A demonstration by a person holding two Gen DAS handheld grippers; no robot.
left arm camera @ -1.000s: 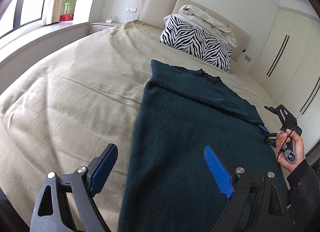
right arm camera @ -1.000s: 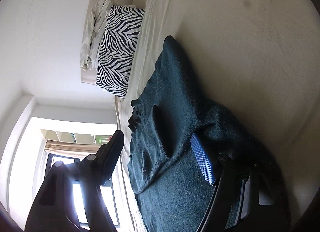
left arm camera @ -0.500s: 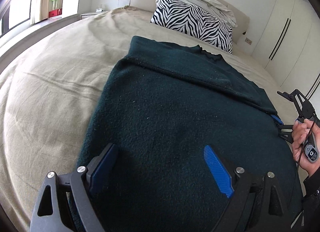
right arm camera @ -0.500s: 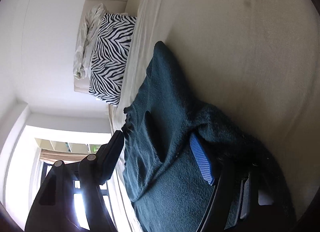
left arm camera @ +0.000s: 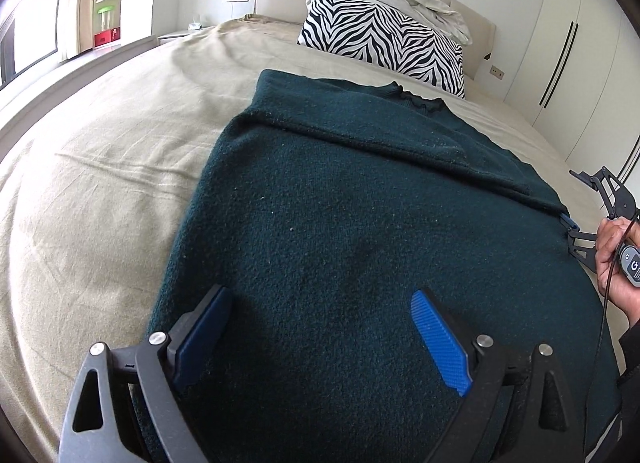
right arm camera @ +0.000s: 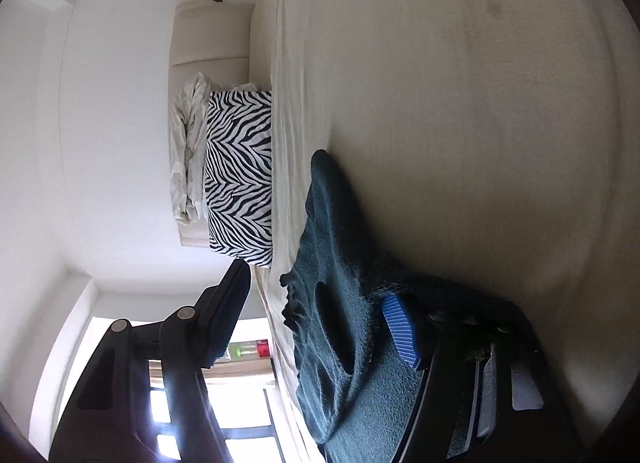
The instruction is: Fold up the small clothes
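Both tongs stand open: left gripper (left arm camera: 320, 339) over the sweater's (left arm camera: 360, 223) near hem, right gripper (right arm camera: 316, 319), jaws just closing, straddling its edge at three o'clock. Sweater lies flat on the bed (left arm camera: 100, 151); thick, soft, limp knit; best pinched at hem corners.

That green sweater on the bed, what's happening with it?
A person is folding it with two hand-held grippers. The dark green sweater lies spread on the beige bed, with one sleeve already folded across its top. The left gripper hovers open over the near end without pinching anything. The right gripper is at the sweater's side edge, one finger slipped under the fabric; its jaws have just been closing but haven't clamped it yet. A zebra pillow sits by the headboard.
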